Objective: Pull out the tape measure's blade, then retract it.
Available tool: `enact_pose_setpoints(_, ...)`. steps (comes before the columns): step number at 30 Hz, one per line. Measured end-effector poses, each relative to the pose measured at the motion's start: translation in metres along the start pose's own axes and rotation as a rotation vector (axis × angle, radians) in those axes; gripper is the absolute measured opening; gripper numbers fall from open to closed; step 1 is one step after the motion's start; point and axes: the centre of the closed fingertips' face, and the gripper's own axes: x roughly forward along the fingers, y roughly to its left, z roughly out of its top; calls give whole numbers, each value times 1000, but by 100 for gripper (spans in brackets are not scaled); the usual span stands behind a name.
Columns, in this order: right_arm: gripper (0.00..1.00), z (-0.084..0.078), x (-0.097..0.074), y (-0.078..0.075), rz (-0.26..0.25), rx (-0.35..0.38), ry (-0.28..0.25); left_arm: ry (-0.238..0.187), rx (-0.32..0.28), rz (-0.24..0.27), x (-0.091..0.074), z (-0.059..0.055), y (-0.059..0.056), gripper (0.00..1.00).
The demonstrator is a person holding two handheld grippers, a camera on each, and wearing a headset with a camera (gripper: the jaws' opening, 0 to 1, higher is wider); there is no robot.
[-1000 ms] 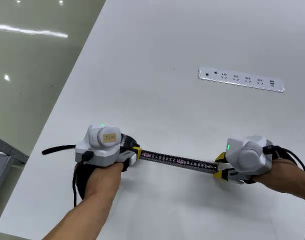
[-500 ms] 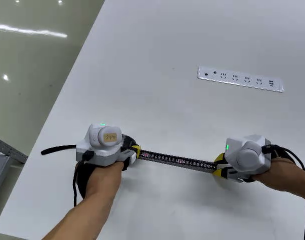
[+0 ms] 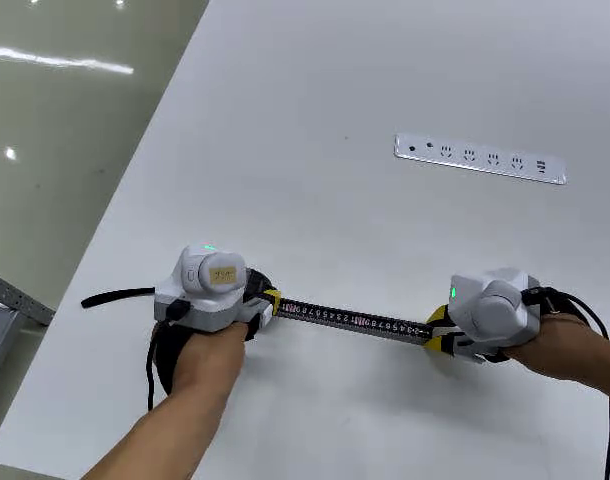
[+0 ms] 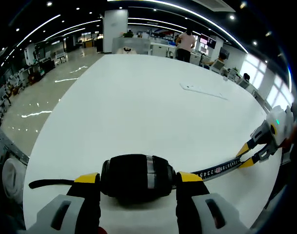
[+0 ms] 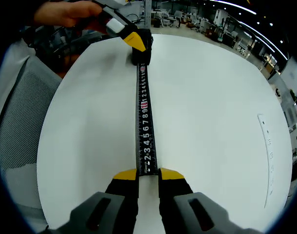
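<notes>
A black tape measure case [image 4: 138,176] sits clamped between the yellow-tipped jaws of my left gripper [image 3: 257,305] near the table's left edge. Its black blade [image 3: 353,321] with white numbers runs out to the right across the white table [image 3: 315,120]. My right gripper [image 3: 435,335] is shut on the blade's end. In the right gripper view the blade [image 5: 144,122] stretches away from my right gripper [image 5: 148,174] to the case [image 5: 142,52] at the far end. My right gripper [image 4: 250,151] also appears at the right of the left gripper view, holding the blade [image 4: 217,170].
A white power strip [image 3: 479,159] lies flat on the table at the back right. The table's left edge [image 3: 115,200] drops to a glossy floor. A black strap [image 3: 113,297] trails left from the case. People stand far off in the left gripper view.
Almost nothing has changed. The right gripper has drifted slightly left and up with the blade end; the left gripper still holds the case.
</notes>
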Motion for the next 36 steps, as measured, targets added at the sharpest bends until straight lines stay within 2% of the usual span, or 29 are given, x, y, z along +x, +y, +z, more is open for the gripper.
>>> enact_pose_setpoints(6,14,0,0,0,1,-7,0,-4,5,-4,0,0,0,59)
enact_pose_setpoints(18,14,1,1,1,10,-19,-8,-42,32,-13,-1,0,0,57)
enact_pose_setpoints(36,13,18,9,-1,6,-13,-34,-44,39,-20,-2,1,0,56)
